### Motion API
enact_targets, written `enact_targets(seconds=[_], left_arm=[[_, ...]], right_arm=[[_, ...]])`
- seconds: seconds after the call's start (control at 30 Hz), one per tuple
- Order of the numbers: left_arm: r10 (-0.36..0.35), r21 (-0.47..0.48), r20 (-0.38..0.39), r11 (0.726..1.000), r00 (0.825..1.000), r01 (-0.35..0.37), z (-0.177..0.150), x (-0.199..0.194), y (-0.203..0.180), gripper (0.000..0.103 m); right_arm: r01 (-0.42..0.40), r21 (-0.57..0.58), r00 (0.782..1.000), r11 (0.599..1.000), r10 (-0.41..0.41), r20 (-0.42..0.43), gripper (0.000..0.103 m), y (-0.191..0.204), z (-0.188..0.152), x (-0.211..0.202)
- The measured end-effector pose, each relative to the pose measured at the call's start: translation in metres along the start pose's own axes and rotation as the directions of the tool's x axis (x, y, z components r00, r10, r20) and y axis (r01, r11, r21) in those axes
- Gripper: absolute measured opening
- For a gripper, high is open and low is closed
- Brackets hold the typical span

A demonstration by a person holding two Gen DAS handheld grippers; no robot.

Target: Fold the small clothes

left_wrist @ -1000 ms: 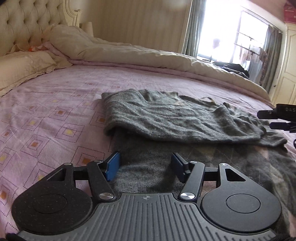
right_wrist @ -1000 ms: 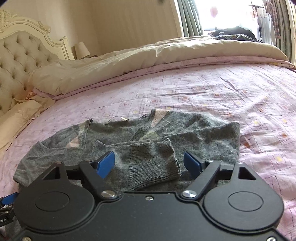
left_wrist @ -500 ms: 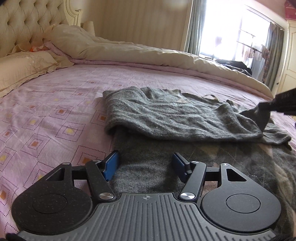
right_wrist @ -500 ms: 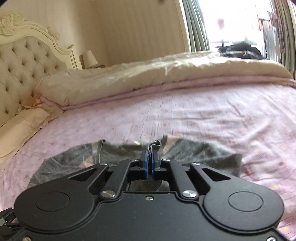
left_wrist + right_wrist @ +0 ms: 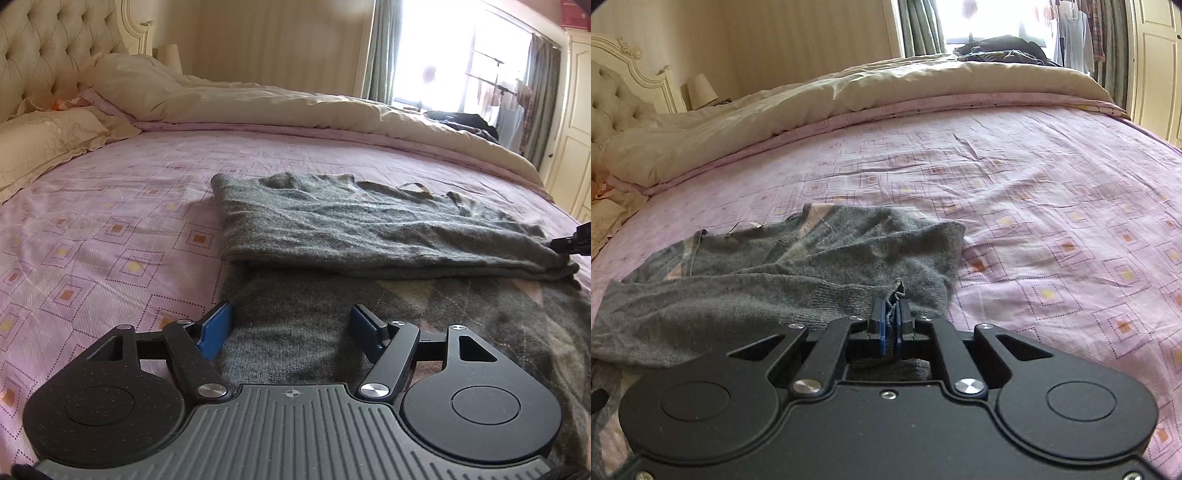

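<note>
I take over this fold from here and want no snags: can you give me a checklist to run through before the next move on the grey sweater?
1. Right gripper has cloth: ok. Its jaws are pinched on the cuff of the folded sleeve, though they are opening slightly.
2. Left gripper has a hold: not ok. Its jaws are opening, astride the grey sweater, pads off the cloth.
3. Sleeve lies across the body: ok, with some wrinkles.
4. Neck label tucked in: not ok, it sticks out.
5. Bare pink sheet beside the sweater: ok.
6. Near hem lies flat: cannot tell, the grippers hide it.
</note>
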State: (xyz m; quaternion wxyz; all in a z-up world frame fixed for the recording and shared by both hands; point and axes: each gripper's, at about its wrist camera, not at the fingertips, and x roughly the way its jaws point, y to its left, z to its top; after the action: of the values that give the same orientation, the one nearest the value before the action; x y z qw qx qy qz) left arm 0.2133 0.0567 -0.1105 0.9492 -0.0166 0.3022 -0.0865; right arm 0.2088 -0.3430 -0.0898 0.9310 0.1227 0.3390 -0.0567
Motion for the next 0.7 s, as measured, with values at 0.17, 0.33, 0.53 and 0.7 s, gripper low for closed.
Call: enact_targets(seconds=[0.17,0.33,0.53,0.7], left_arm=[[-0.011,-0.037,-0.039,0.999,0.999,0.009,0.016,-0.013,0.006,0.067],[-0.022,-0.031,0.020,0.999,1.000,0.022,0.054,-0.016,0.002,0.068],[-0.037,0.020,-0.010,0.999,0.999,0.037,0.083,0.035,-0.017,0.068],[0.033,0.080,-0.163,0.997,0.986,-0.021,0.060,0.074,-0.004,0.071]], right_arm=[[0.033,-0.011,0.996,0.999,-0.032,0.083,0.046,-0.002,0.004,-0.020],[-0.056,-0.100,0.991,0.993,0.067,0.114,0.052,0.030,0.012,-0.024],[-0.102,-0.196,0.993,0.975,0.111,0.035,0.053,0.063,-0.001,0.003],[-0.089,-0.162,0.996,0.983,0.089,-0.003,0.053,0.055,-0.027,0.008]])
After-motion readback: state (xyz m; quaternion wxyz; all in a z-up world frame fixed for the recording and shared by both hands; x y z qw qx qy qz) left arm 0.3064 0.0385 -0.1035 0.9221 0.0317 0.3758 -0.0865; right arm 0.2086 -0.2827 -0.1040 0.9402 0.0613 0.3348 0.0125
